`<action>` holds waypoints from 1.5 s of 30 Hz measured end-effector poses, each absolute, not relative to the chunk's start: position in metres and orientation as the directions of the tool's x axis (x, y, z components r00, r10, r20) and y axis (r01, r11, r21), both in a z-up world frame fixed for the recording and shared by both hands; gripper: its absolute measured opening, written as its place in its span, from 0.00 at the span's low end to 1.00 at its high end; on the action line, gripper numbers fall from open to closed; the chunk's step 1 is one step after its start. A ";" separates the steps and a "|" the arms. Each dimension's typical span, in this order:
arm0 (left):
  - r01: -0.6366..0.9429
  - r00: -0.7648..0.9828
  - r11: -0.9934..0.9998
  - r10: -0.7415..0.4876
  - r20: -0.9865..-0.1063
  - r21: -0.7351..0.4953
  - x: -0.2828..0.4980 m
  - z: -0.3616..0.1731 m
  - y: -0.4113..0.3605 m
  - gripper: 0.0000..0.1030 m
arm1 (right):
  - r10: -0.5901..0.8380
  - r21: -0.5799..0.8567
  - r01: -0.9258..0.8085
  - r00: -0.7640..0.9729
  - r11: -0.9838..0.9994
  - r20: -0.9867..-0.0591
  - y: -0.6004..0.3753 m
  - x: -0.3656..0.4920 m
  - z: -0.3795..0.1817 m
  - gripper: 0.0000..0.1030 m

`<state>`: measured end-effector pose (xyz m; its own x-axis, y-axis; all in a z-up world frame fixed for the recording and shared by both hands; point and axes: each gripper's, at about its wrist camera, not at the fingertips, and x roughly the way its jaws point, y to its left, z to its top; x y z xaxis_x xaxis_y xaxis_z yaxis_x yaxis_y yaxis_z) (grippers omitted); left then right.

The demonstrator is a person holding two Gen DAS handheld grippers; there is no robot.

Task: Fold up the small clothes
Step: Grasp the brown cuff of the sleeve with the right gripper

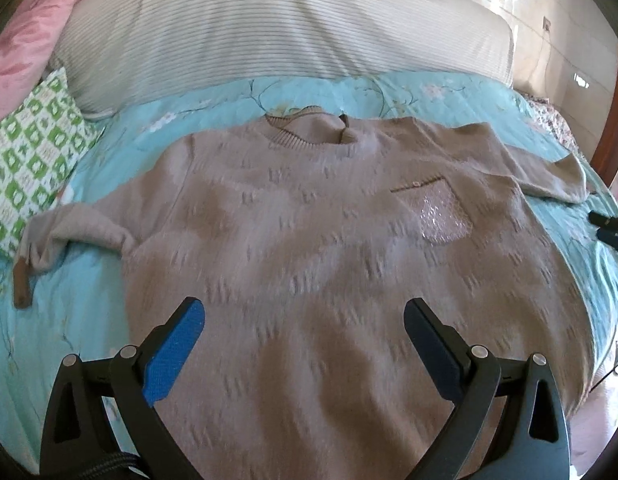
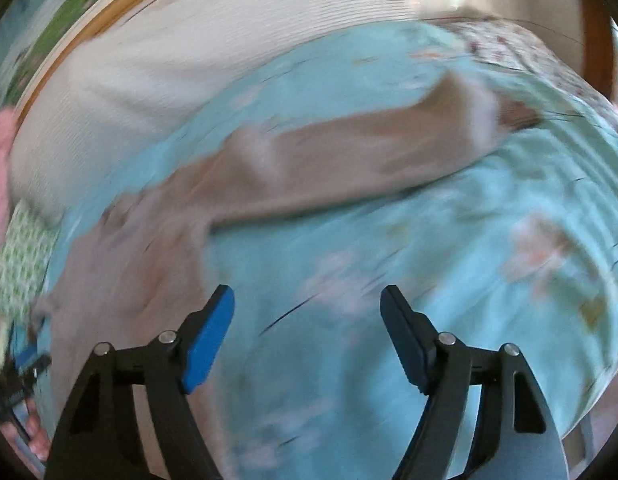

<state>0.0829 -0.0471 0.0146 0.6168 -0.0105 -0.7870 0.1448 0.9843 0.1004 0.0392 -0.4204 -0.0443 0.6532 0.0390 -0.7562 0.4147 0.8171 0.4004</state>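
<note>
1. My left gripper (image 1: 305,320) has its jaws spread wide and holding nothing. It hangs over the lower body of the sweater (image 1: 329,240), near the hem.

2. My right gripper (image 2: 307,308) is also released and empty. Its jaws sit over bare quilt (image 2: 429,260), with the sweater's body edge just to their left and the right sleeve (image 2: 369,148) lying ahead of them.

3. That sleeve is what the next move turns on, I judge. Its long axis runs from the shoulder at left up and away to the cuff at far right, slanting across the right jaws' line. The right gripper is the nearer one. The right view is smeared by motion, so I can't tell the cuff's exact edge.

4. The sweater lies flat and face up, collar (image 1: 309,124) away from me, a sequin pocket (image 1: 437,212) on the chest. The left sleeve (image 1: 69,236) trails out towards a green pillow (image 1: 33,164).

5. It all rests on a bed with a turquoise quilt, soft and likely to drag under the knit. A striped bolster (image 1: 289,28) and a pink blanket (image 1: 33,28) lie behind, and pale walls beyond.
</note>
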 end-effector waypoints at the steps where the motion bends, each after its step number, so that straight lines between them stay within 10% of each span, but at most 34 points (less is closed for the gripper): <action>1: 0.144 0.619 0.984 -0.008 -0.786 0.102 0.089 0.014 -0.049 0.97 | 0.020 0.411 0.443 0.660 0.797 -0.751 -0.441 0.040 -0.044 0.73; 19: 0.101 0.585 0.992 0.006 -0.811 0.080 0.156 -0.013 -0.053 0.97 | -0.143 0.472 0.705 0.623 0.530 -0.769 -0.638 0.086 -0.091 0.52; 22: 0.093 0.579 0.993 0.006 -0.815 0.074 0.156 -0.017 -0.050 0.97 | -0.129 0.487 0.706 0.626 0.514 -0.769 -0.648 0.097 -0.095 0.06; 30: 0.081 0.599 0.996 -0.026 -0.800 0.029 0.153 -0.008 -0.037 0.97 | -0.066 0.528 0.531 0.744 0.663 -0.665 -0.575 0.109 -0.031 0.07; 45: 0.030 0.638 0.996 -0.085 -0.766 -0.085 0.127 0.013 0.023 0.97 | 0.551 0.716 -0.038 0.667 0.697 -0.501 -0.277 0.229 0.002 0.07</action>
